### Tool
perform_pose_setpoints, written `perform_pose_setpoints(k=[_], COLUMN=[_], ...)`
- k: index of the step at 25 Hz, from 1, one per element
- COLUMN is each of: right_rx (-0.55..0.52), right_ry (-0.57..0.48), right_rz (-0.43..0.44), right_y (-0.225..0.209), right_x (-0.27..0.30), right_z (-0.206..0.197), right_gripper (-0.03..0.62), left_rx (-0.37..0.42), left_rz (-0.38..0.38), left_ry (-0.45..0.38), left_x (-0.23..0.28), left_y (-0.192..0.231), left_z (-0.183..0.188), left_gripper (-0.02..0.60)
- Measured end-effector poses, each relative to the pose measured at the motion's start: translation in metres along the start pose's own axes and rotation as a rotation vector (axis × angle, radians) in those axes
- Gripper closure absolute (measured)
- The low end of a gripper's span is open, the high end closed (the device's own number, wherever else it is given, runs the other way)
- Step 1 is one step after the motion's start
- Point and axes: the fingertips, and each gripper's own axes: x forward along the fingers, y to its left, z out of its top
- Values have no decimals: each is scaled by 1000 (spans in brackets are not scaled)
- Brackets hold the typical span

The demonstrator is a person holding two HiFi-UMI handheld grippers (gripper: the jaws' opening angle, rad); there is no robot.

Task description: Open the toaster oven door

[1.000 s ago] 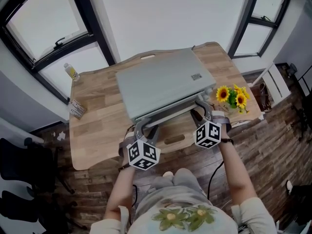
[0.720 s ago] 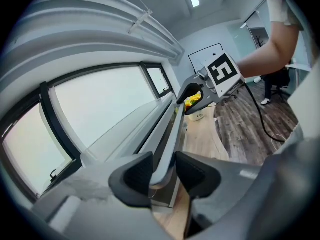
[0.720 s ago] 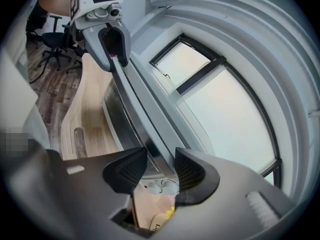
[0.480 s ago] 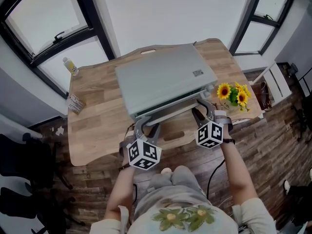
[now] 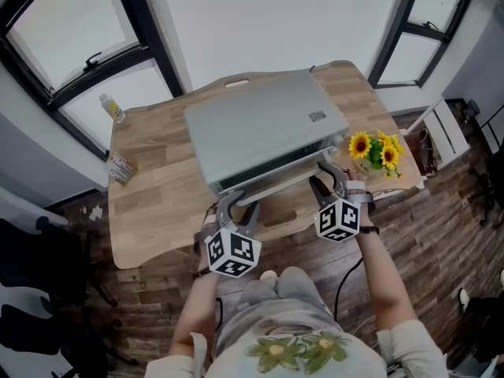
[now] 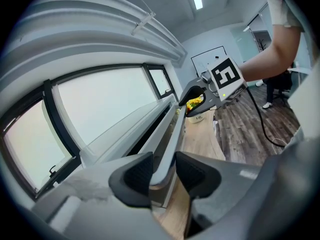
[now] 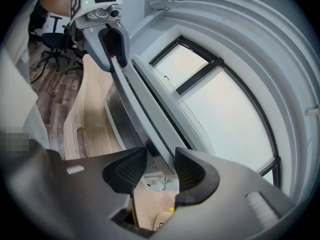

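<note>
Toaster oven (image 5: 260, 132): grey box on the wooden table (image 5: 157, 187), set toward the back right part of the top. Sunflowers (image 5: 375, 154) stand just beside its right end; a small bottle (image 5: 113, 107) stands well apart at the far left corner.

Orientation: long axis runs left to right across the table, slightly skewed, with the right end farther from the person. The door faces the person and the near table edge. The door handle (image 5: 277, 182) is a pale bar along the door's top edge, parallel to the long axis.

Left gripper (image 5: 237, 204): at the handle's left end, bar between the jaws, both pads (image 6: 140, 171) pressed on it. Narrow hold.

Right gripper (image 5: 325, 173): at the handle's right end, bar running between the jaws. They stand a shade wider than the left pair, yet the pads appear to bear on the bar.

Step in hand, as I judge it: the pull. A dark slit shows behind the handle; whether the door is already cracked I cannot tell.

To do it well:
- The hinge is likely along the bottom edge, so draw the bar toward the body and downward in an arc, not straight back.
- Move both hands together at one pace, so the bar stays level and the door does not twist.
- Let the wrists roll with the door as it drops, so the pads stay square on the bar.
- Pull gently. The oven sits loose on the table and could slide forward.
</note>
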Motion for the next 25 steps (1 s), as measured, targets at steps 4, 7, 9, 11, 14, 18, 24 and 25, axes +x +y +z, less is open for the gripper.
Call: perform_pose_setpoints(k=[4,7,9,11,14,18,24,25], right_rx=[-1,1,1,1,1,4,5,5], right_ry=[3,4,5,7,7,4,1,1], right_rz=[0,2,2,2,4,-4,-9,-10], right_y=[2,4,5,7,8,10,13,14], right_x=[-3,-4,-5,-6,-8,-9,-13,-13], right_z=[-1,-3,-4,-5,-6,-7,-8,-8], right_gripper=[421,421,421,421,421,421,421,421], left_rx=[-5,-10,-12,-10,-7,-4,-4,-3], left_rz=[0,-2,-2,1,8,9,9,8], left_ry=[-2,-4,-6,-9,-12,-10,-9,-9], left_x=[-2,-2,-2,-3,-5,-5,-8,-8], left_y=[-4,-6,-8,-10,-12,-14,-18,-20], left_z=[0,-1,-1,-1,-2,-2,-3,-4], left_gripper=[430,430,430,430,430,430,430,430])
